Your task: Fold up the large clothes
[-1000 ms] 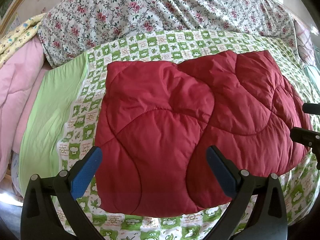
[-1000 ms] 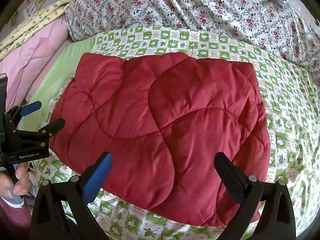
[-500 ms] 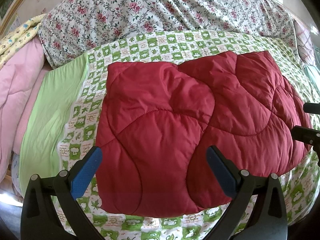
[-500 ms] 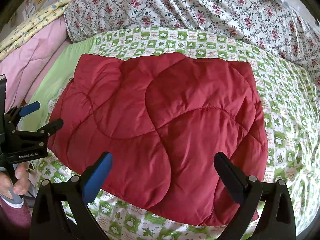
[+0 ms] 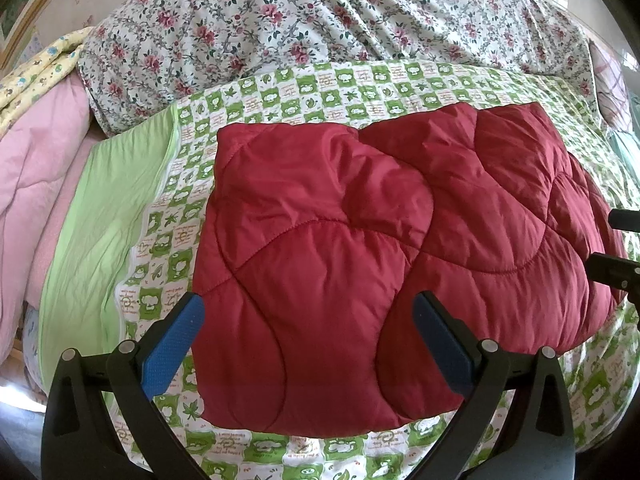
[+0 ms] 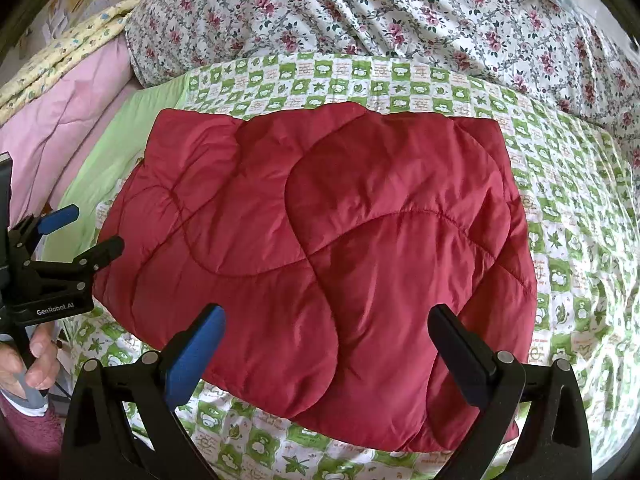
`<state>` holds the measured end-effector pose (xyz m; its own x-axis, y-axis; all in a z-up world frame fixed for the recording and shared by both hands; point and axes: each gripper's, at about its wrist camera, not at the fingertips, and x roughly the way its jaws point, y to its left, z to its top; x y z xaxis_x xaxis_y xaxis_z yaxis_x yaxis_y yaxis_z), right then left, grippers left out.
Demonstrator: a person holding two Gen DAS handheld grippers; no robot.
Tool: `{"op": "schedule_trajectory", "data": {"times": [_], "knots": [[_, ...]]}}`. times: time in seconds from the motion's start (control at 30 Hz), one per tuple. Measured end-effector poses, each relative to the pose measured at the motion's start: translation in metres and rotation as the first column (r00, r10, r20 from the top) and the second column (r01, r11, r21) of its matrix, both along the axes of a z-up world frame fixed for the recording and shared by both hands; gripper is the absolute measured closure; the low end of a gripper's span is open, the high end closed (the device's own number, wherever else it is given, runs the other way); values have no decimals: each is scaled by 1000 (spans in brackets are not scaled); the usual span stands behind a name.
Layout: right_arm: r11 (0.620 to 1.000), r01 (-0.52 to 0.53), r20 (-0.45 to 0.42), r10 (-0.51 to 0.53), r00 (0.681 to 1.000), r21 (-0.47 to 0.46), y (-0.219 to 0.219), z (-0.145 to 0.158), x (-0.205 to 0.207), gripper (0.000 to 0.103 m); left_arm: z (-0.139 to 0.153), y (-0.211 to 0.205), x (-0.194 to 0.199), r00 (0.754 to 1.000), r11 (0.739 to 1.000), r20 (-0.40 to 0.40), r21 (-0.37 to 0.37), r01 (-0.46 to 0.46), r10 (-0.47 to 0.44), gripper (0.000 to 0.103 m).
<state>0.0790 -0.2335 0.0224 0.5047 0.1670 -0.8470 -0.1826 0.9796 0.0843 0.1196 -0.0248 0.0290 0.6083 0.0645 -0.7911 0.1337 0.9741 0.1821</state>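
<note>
the puffy dark-red quilted garment (image 5: 384, 264) lies folded flat on the green-and-white checked bedsheet (image 5: 360, 84), both the left gripper (image 5: 308, 344) and right gripper (image 6: 328, 344) splayed wide, empty, hovering at its near edge; i'd pinch both near corners evenly before folding

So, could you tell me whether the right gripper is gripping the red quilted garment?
No, the right gripper is open, held above the red quilted garment, clamping nothing.
</note>
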Motion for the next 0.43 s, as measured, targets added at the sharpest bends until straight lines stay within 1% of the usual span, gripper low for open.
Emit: {"op": "schedule_trajectory", "data": {"times": [0.17, 0.43], "knots": [[1000, 2, -3, -2, 1000, 7, -1, -1, -1, 1, 2, -1, 0, 1000, 1000, 9, 7, 7, -7, 0], [1000, -1, 1, 1, 1000, 15, 1, 0, -2, 1, -1, -5, -2, 1000, 1000, -9, -13, 20, -20, 0]]}}
